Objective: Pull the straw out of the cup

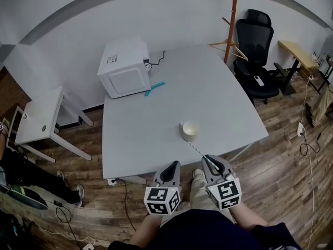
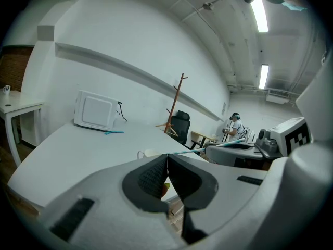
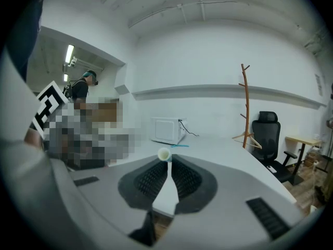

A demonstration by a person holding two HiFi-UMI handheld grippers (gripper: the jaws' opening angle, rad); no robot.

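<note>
A cream paper cup stands upright on the white table, near its front edge. A striped straw slants from the cup's near side back to my right gripper, which is shut on it. Whether the straw's far tip is still inside the cup I cannot tell. In the right gripper view the straw's open end shows end-on at the tips of my right gripper. My left gripper hovers beside the right one at the table's edge, shut and empty. The left gripper view shows my left gripper, the straw and the cup.
A white microwave stands at the table's back left with a teal item beside it. A wooden coat stand and a black office chair are behind the table on the right. A small white side table stands to the left.
</note>
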